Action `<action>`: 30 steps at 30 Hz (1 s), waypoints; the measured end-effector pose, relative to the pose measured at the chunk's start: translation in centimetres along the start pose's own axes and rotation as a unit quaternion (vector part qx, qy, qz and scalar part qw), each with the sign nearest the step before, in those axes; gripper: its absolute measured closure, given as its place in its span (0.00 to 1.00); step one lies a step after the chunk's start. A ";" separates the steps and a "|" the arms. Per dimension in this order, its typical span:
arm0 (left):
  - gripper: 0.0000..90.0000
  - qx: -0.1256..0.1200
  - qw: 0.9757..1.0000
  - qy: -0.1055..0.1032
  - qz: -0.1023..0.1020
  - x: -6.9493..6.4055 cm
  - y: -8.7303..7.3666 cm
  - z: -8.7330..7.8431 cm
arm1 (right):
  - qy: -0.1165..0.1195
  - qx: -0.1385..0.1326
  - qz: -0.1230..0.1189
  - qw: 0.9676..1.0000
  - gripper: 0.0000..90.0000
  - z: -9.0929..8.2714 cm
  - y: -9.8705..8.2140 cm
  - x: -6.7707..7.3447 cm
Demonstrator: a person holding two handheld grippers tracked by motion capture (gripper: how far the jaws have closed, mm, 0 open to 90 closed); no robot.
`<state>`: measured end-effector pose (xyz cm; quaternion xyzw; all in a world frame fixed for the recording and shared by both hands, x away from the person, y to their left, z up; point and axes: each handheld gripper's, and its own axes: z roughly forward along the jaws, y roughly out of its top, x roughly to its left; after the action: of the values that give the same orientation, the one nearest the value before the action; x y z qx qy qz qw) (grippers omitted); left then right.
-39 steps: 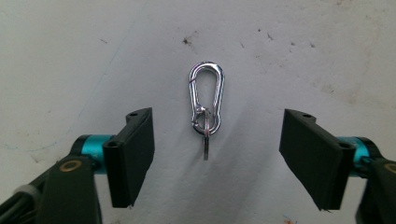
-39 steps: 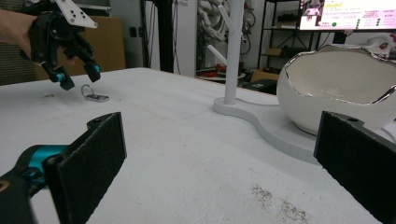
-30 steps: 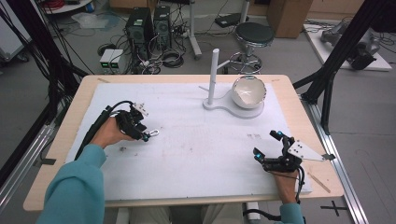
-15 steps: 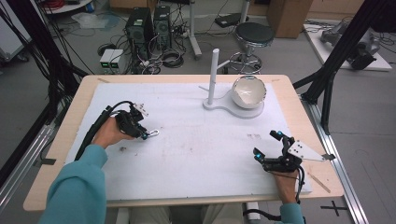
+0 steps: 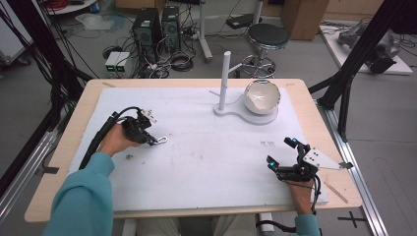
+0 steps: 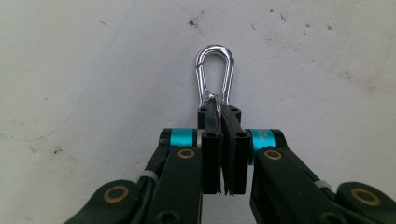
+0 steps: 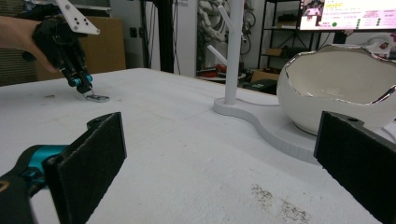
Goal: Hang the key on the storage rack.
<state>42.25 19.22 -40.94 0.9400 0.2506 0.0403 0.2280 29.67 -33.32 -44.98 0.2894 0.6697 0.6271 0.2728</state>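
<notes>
Carabiner pinched, nothing hung on stand yet.
Left gripper [image 6: 223,140] jaws clamp carabiner [image 6: 214,72] on mat; right gripper [image 5: 281,156] jaws spread, idle; stand [image 5: 224,81] and bowl [image 5: 262,96] likely untouched.

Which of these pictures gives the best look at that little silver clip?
The left gripper view: the silver clip sits close up, its loop clear, one end pinched in the left gripper. The high view shows it as a small glint; the right gripper view shows it far off.

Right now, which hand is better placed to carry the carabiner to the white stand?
Left. The left gripper is already shut on the carabiner on the mat. The right gripper sits open, apart from it, though nearer the stand.
</notes>
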 end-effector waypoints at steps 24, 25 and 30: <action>0.99 -0.082 0.997 -0.010 -0.010 0.0 -0.5 -2.0 | -0.003 -0.010 0.000 1.000 0.02 -0.2 0.0 -0.1; 0.99 -0.091 0.996 -0.012 -0.008 -0.1 -0.5 -2.3 | -0.002 -0.007 0.003 1.000 0.02 -0.2 0.0 -0.1; 0.99 -0.143 0.990 -0.016 -0.003 -0.6 -0.5 -4.0 | 0.008 0.005 0.005 1.000 0.02 0.0 0.2 -0.1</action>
<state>40.75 20.90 -37.59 0.8974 0.2417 0.0597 0.3643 29.70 -33.37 -44.82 0.2890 0.6739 0.6273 0.2625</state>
